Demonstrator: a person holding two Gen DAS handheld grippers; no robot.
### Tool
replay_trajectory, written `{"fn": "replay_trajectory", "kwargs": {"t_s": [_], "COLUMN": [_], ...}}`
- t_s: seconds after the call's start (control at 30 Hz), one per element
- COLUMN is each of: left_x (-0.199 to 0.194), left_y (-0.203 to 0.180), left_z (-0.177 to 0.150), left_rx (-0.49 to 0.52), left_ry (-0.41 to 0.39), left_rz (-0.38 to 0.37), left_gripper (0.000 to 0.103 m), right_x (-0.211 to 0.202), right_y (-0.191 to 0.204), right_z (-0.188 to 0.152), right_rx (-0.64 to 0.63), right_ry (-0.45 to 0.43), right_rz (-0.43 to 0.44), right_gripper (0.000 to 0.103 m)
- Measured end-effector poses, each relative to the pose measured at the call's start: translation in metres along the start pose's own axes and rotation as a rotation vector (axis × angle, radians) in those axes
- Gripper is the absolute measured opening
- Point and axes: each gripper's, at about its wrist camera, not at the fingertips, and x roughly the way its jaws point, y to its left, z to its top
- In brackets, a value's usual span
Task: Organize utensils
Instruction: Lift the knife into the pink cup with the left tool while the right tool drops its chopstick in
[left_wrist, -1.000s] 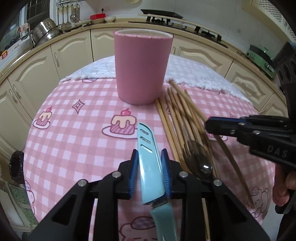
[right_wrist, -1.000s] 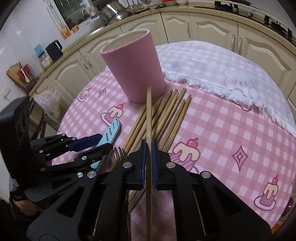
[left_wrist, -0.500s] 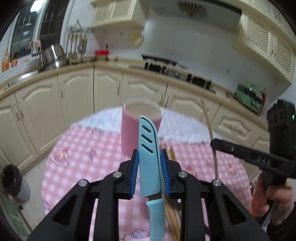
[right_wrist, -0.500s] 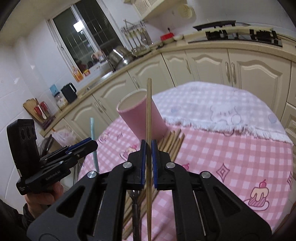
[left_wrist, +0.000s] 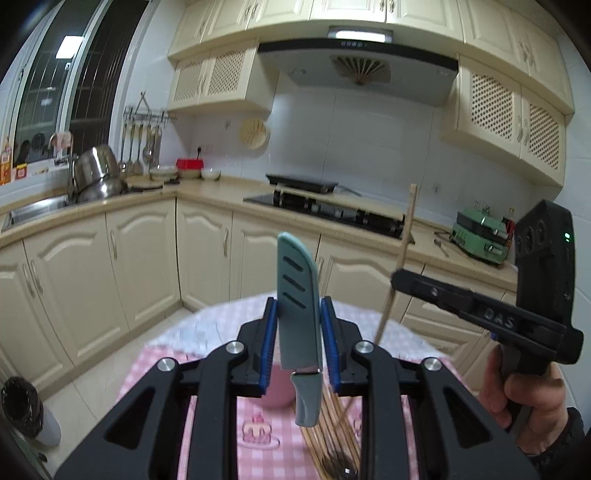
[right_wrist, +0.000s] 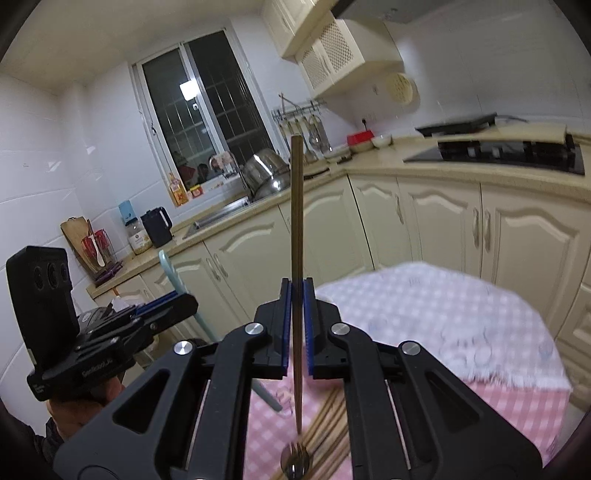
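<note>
My left gripper (left_wrist: 298, 341) is shut on a light blue knife (left_wrist: 297, 306), held blade up, high above the table. My right gripper (right_wrist: 297, 325) is shut on one wooden chopstick (right_wrist: 296, 221), held upright. In the left wrist view the right gripper (left_wrist: 402, 278) stands to the right with its chopstick (left_wrist: 400, 254). In the right wrist view the left gripper (right_wrist: 173, 301) is at the left with the knife (right_wrist: 173, 277). The pink cup (left_wrist: 277, 391) is mostly hidden behind my left fingers. Several chopsticks (left_wrist: 328, 428) and a metal fork (right_wrist: 294, 459) lie on the table.
The round table has a pink checked cloth (left_wrist: 258, 435) with a white cloth (right_wrist: 443, 314) over its far side. Cream cabinets (left_wrist: 140, 266), a sink with pots (left_wrist: 92, 177) and a stove (left_wrist: 325, 210) run along the walls. A dark bin (left_wrist: 18, 406) stands on the floor at left.
Both grippers have risen further from the table and tilted up, so the kitchen walls fill the views. The knife and chopstick remain gripped. The cup has dropped low behind my left fingers.
</note>
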Motion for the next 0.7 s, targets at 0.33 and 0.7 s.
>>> {"fn": "replay_trajectory", "kwargs": {"t_s": [0.33, 0.7], "left_x": [0.008, 0.092], "left_y": [0.008, 0.03], "left_z": [0.065, 0.027], "left_rx": [0.032, 0.019], "left_ry": [-0.099, 0.082], "left_rz": [0.017, 0.051], "left_gripper": [0.022, 0.024], "right_x": [0.03, 0.096], "right_y": [0.018, -0.005], "right_z": [0.063, 0.021], "right_rx": [-0.074, -0.098], "right_ry": [-0.077, 0.103], "right_rz": [0.03, -0.08], "right_gripper": [0.007, 0.007]}}
